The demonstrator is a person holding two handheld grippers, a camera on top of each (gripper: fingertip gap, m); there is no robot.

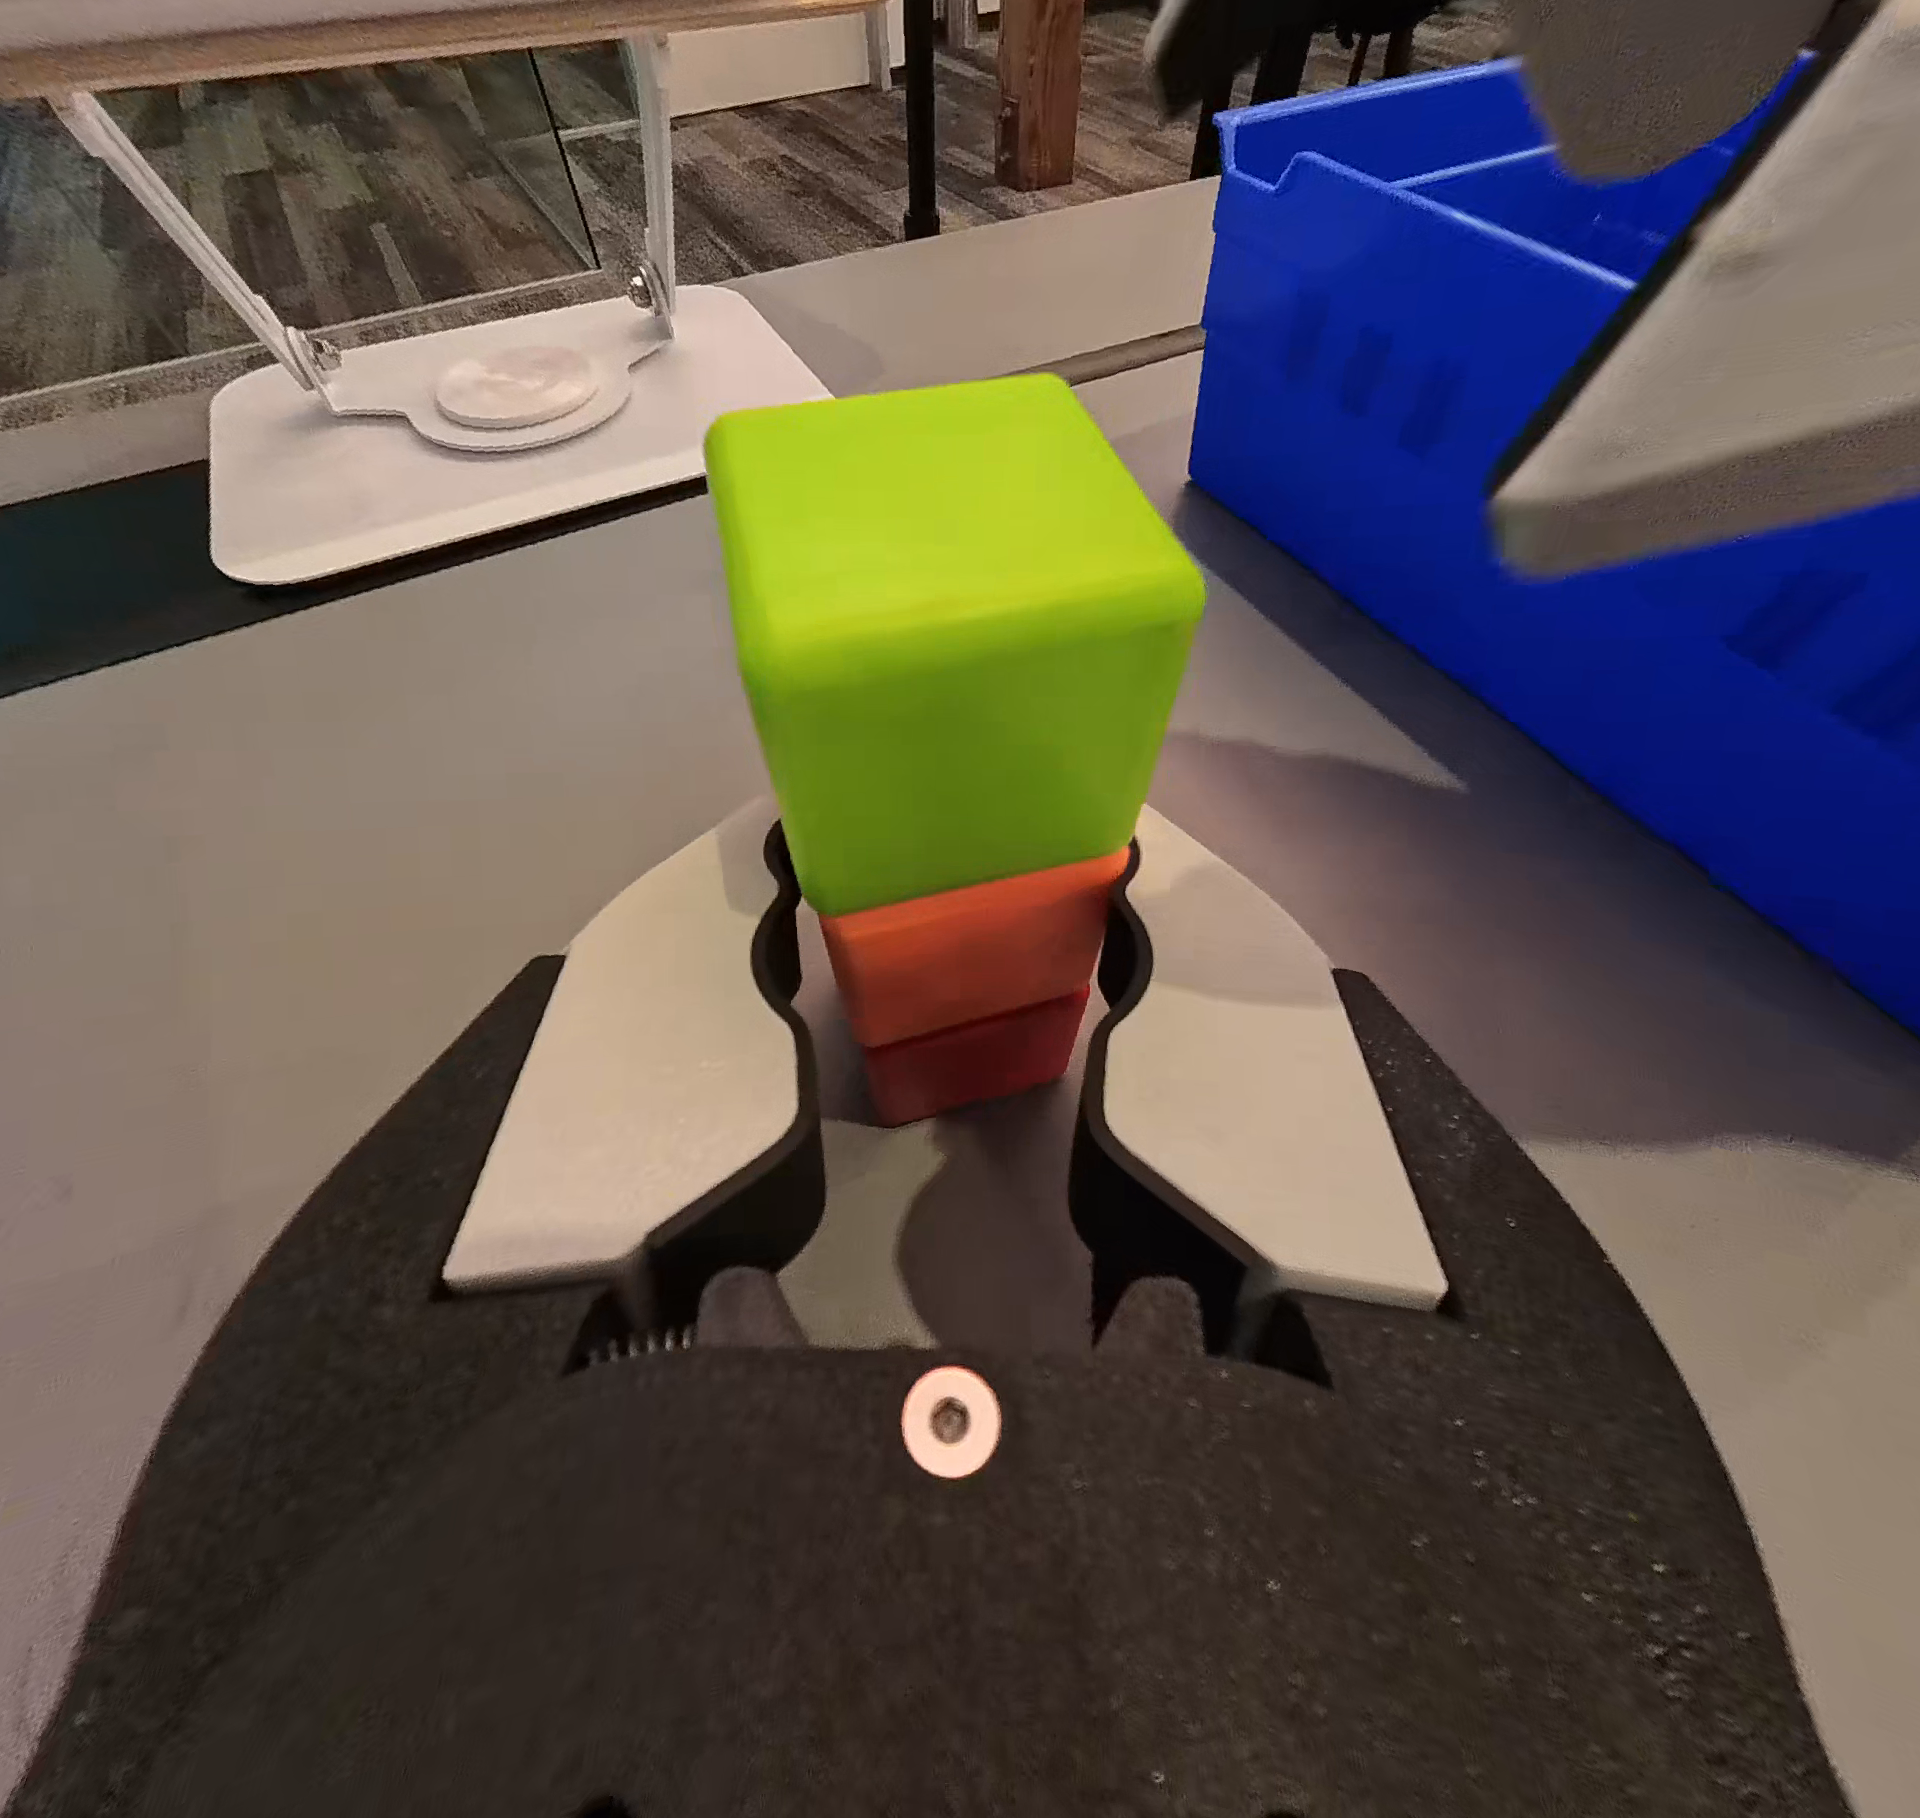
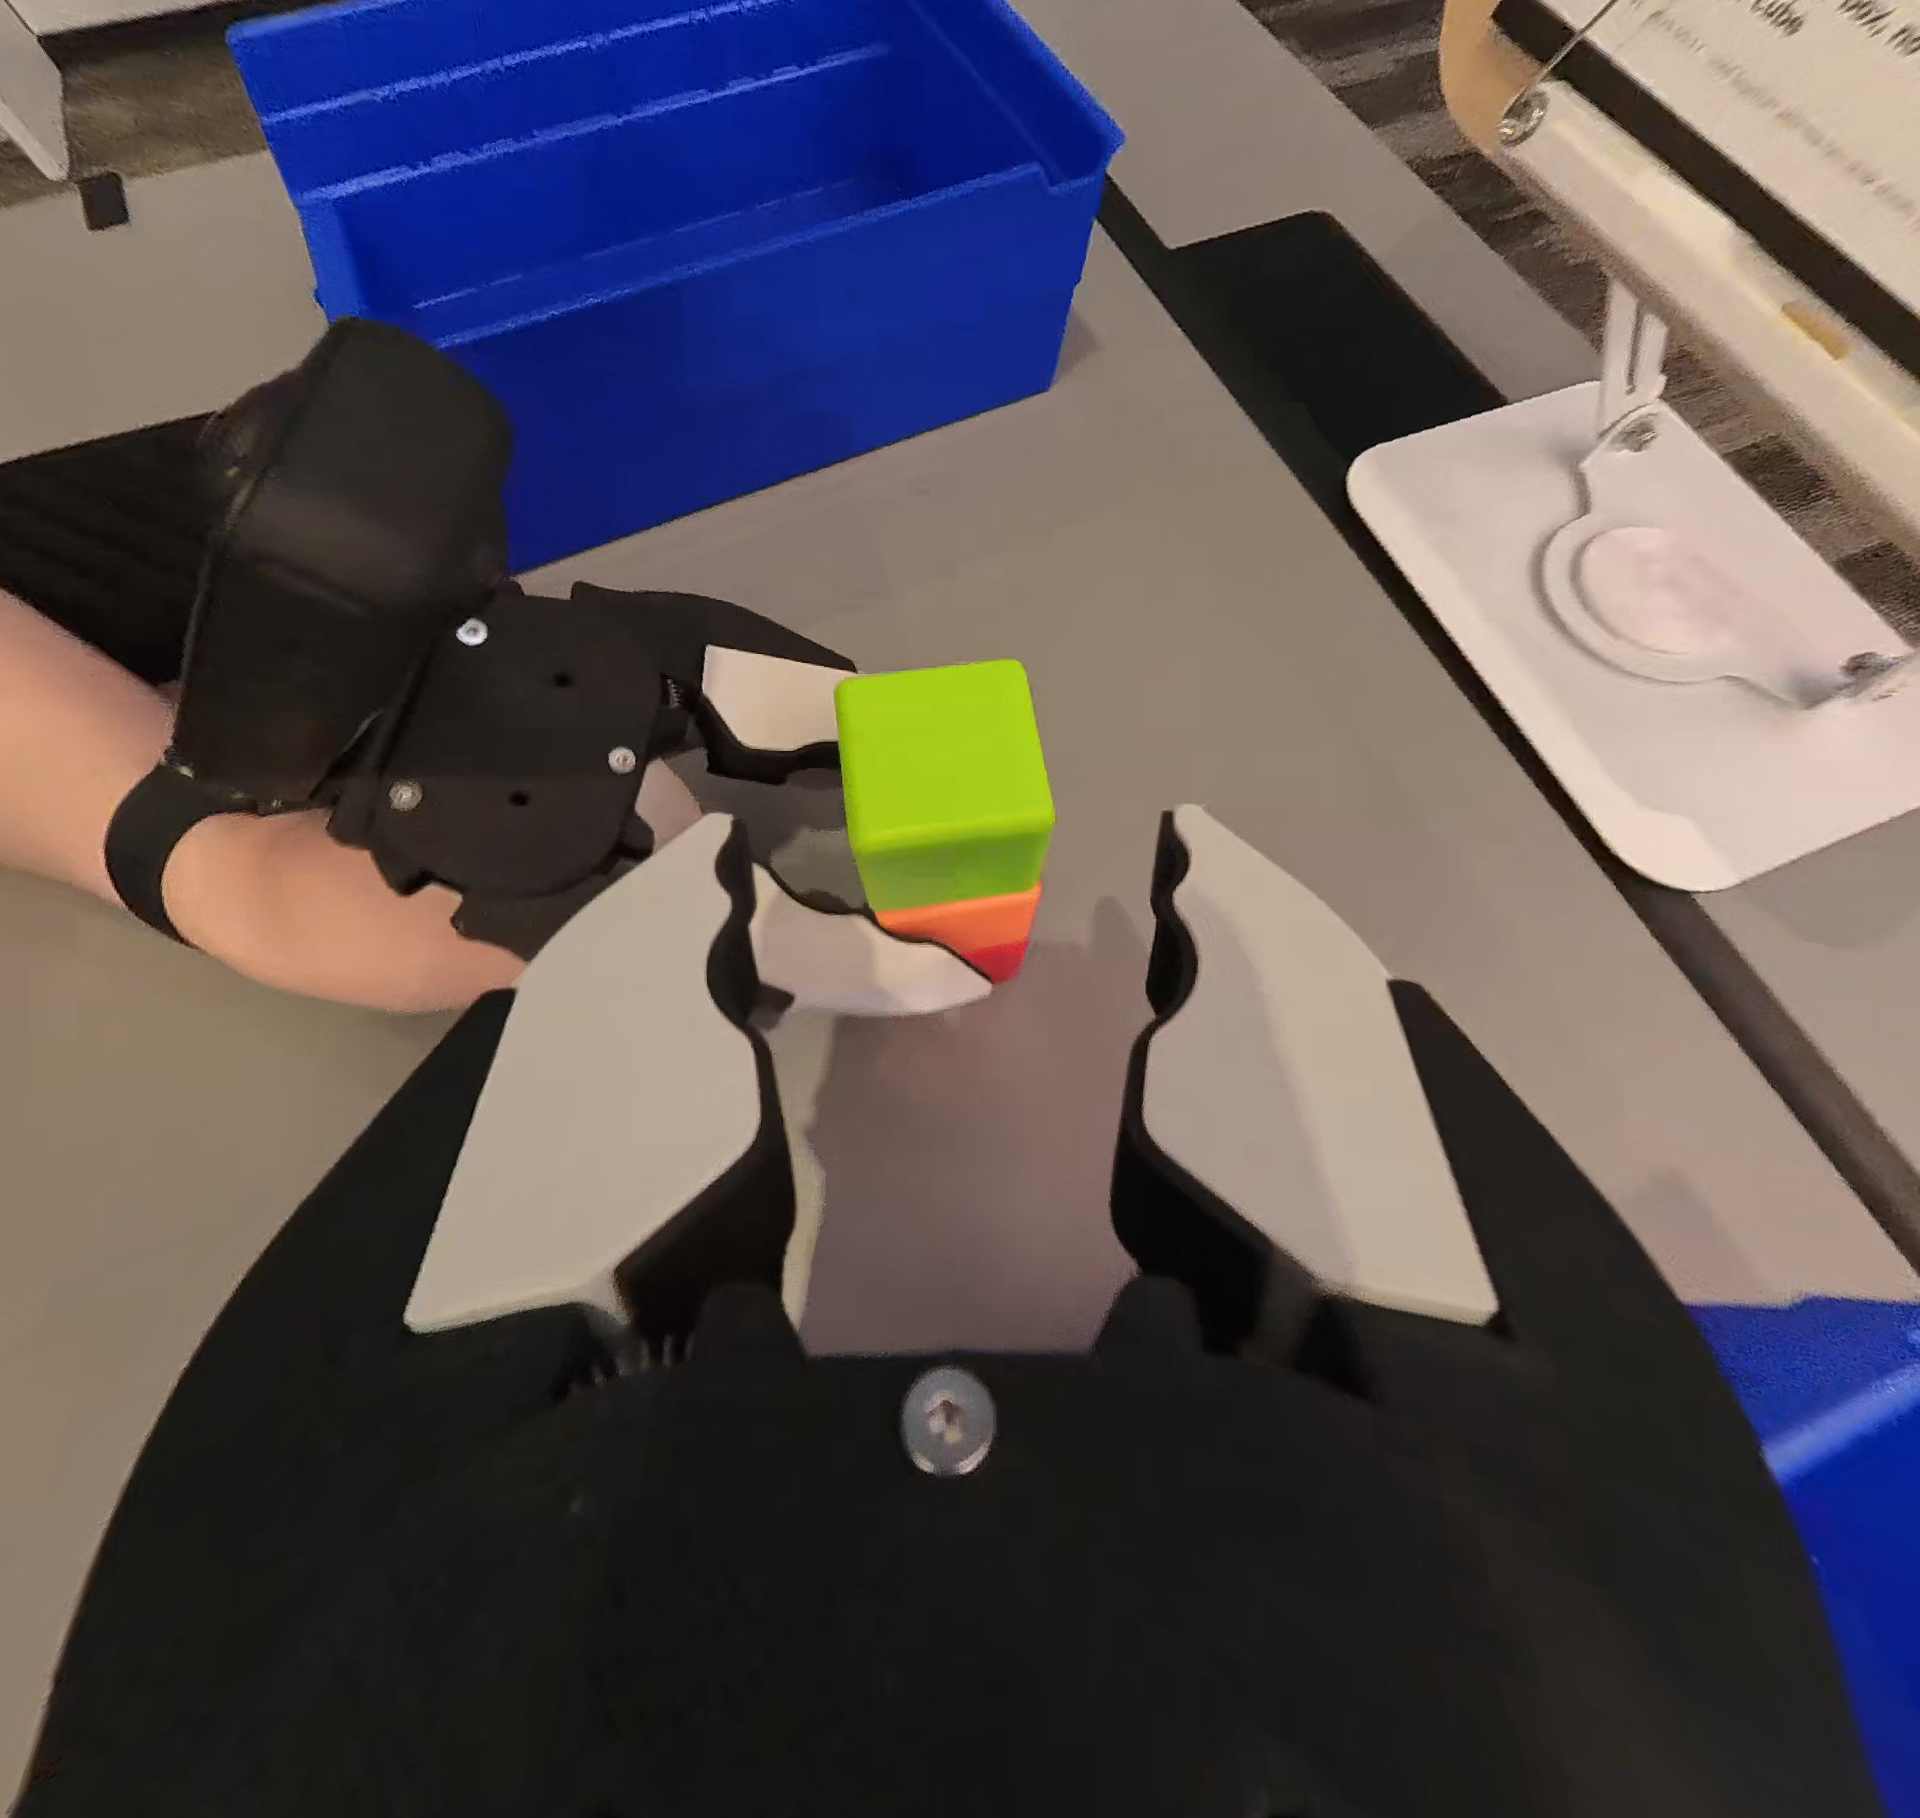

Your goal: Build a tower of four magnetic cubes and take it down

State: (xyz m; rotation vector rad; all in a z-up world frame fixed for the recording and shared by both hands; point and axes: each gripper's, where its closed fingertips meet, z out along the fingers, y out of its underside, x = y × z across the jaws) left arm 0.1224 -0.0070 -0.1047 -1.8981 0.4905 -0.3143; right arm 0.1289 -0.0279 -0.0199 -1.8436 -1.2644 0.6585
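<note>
Flanking 3-cube tower [image 1: 956, 625], left claw [image 1: 956, 849].

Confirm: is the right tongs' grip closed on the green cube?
No: the right tongs hang open short of the lime-green plastic cube, touching nothing.

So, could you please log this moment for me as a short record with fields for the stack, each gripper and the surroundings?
stack: green cube on top, orange cube under it, red cube at the bottom; three show
surface: grey table
left gripper: low at the stack, one finger on each side of the lower cubes; contact unclear
right gripper: open, holding nothing, short of the stack
blue bin: behind the stack, nothing seen inside
white stand: base on the table, off to one side
</note>
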